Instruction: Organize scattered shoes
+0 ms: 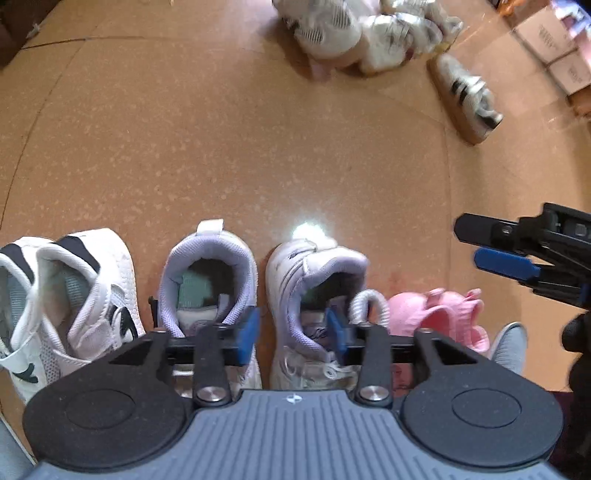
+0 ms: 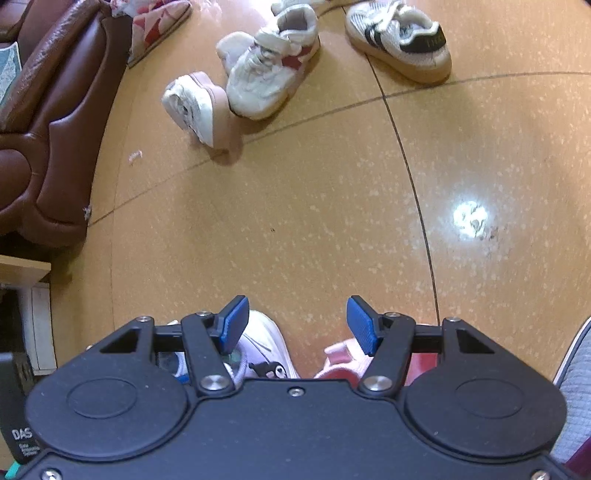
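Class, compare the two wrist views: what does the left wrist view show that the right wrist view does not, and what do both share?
Only the left wrist view shows the black-and-white sneaker, the full row of lavender sneakers and the right claw from the side. Only the right wrist view shows the brown sofa and the red-trimmed sneaker. Both share the pink shoe and the tan floor.

Left tongs (image 1: 293,326): held open above two lavender sneakers (image 1: 210,291)
Row: pink shoe (image 1: 436,314) set beside them
Floor (image 1: 258,147): scattered shoes (image 1: 354,33) seen beyond
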Motion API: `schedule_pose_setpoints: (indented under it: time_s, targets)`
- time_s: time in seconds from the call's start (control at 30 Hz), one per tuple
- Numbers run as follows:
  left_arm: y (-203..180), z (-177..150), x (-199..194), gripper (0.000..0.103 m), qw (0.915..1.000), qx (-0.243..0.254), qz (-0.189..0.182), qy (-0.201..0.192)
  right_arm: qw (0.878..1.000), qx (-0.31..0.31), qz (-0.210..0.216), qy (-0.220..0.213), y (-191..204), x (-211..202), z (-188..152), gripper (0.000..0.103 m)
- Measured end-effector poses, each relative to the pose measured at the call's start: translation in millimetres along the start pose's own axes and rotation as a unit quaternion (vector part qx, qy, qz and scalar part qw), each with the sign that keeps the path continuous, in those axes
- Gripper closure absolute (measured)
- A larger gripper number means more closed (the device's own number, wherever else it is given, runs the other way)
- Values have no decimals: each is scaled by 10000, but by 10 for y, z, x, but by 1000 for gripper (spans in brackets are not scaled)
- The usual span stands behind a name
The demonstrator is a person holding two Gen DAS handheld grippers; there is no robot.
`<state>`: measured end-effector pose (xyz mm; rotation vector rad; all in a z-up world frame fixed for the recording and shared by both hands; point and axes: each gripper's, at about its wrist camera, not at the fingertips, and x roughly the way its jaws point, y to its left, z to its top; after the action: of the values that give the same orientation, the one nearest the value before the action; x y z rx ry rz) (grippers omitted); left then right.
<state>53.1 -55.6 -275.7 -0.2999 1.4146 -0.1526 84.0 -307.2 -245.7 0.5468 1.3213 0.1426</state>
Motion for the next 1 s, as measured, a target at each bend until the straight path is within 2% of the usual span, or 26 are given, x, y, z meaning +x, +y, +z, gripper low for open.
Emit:
schedule_pose_setpoints:
  time_s: [0.13, 0.2, 0.3, 0.4, 0.5, 0.6, 0.77, 0.83, 1.0]
  targets:
    - [63, 52, -298, 49, 9991, -119, -143, -374, 9993, -199, 39, -321, 122, -135, 101, 43]
    - [129, 94, -467, 49, 9971, -254, -175, -692, 9984, -277, -18, -494, 172, -202, 168, 43]
    - [214, 169, -582, 49, 9932, -503, -255, -1014, 9962, -503, -73, -707, 249, -286, 295, 43]
    - [269, 302, -609, 49, 9893, -846, -319, -1141, 9958, -497, -28, -774, 278, -340, 466, 43]
    - [313, 499, -555, 49, 9854, -1144, -439, -1179, 9957, -429, -114, -812, 266, -372, 696, 43]
    - [317, 771, -478, 49, 9827, -1274, -493, -1250, 9941, -409, -414, -918, 156, -375, 939, 43]
    - [326, 1246, -279, 49, 9817, -1296, -538, -1290, 9892, -423, -900, -1076, -179, -334, 1298, 45]
    - [324, 1393, -201, 49, 9817, -1270, -539, -1313, 9876, -399, -1051, -1094, -326, -274, 1443, 47]
    - [430, 1831, 112, 49, 9744, -1505, -730, -1501, 9811, -585, -1480, -1105, -513, -23, 1699, 50]
